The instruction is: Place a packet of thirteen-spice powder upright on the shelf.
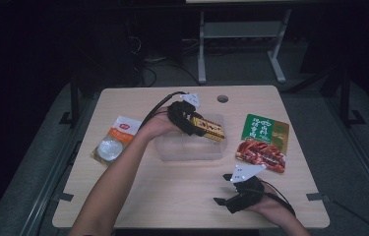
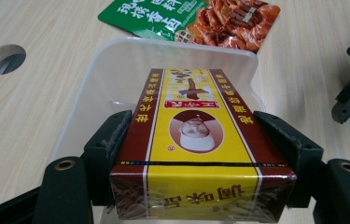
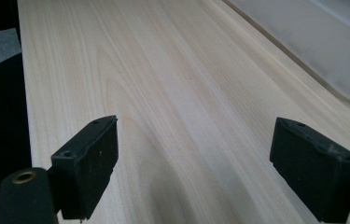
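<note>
**A:** so where's the left gripper (image 1: 198, 124) at? Looks like its jaws are clamped on both long sides of the yellow-and-brown box (image 2: 196, 140).

**B:** yep, it grips the box tight, right over the clear plastic tub (image 2: 93, 79) mid-table.

**A:** and the right gripper (image 1: 224, 197)?

**B:** spread wide, nothing in it, low over bare wooden table (image 3: 163, 93) near the front edge. The green-and-red snack pouch (image 1: 264, 142) lies just right of the tub.
</note>
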Tool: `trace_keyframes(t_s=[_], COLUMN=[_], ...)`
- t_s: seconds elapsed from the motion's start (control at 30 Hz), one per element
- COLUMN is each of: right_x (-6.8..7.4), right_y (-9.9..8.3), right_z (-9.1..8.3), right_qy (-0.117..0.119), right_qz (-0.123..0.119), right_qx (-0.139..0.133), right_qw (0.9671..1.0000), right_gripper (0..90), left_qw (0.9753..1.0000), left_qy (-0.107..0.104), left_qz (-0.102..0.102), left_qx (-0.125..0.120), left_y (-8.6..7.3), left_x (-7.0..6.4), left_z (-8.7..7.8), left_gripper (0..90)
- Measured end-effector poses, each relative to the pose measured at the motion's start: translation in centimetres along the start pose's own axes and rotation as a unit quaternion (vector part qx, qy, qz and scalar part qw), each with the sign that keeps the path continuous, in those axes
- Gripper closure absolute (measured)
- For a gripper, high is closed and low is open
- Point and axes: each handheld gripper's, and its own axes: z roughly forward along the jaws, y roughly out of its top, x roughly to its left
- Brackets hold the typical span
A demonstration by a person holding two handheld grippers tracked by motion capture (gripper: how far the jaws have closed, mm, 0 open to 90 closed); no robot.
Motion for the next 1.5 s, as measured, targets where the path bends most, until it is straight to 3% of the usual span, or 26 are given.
trace_keyframes(t_s=[0.3, 0.47, 0.83, 0.97, 1.5], right_x=[0.0, 0.1, 0.0, 0.1, 0.2], right_y=[0.0, 0.0, -0.1, -0.1, 0.0], right_z=[0.0, 0.0, -0.2, -0.2, -0.1], right_qy=[0.001, 0.003, 0.003, 0.004, 0.006], right_qz=[0.000, 0.001, -0.002, -0.002, 0.001], right_qx=[0.001, 0.003, -0.001, 0.000, 0.001], right_qw=[1.0000, 1.0000, 1.0000, 1.0000, 1.0000], right_gripper=[15.0, 15.0, 15.0, 15.0, 15.0], left_qw=[0.9998, 0.9991, 0.9986, 0.9980, 0.9976], left_qy=[0.000, -0.004, -0.006, -0.009, -0.018], left_qz=[-0.002, -0.007, 0.001, -0.005, -0.004], left_qx=[-0.019, -0.042, -0.053, -0.063, -0.067], left_y=[0.4, 0.8, 1.9, 2.1, 3.1], left_x=[0.2, 0.4, 0.4, 0.4, 0.5], left_z=[0.0, 0.1, 0.7, 1.1, 2.7], left_gripper=[30.5, 30.8, 30.8, 30.8, 30.9])
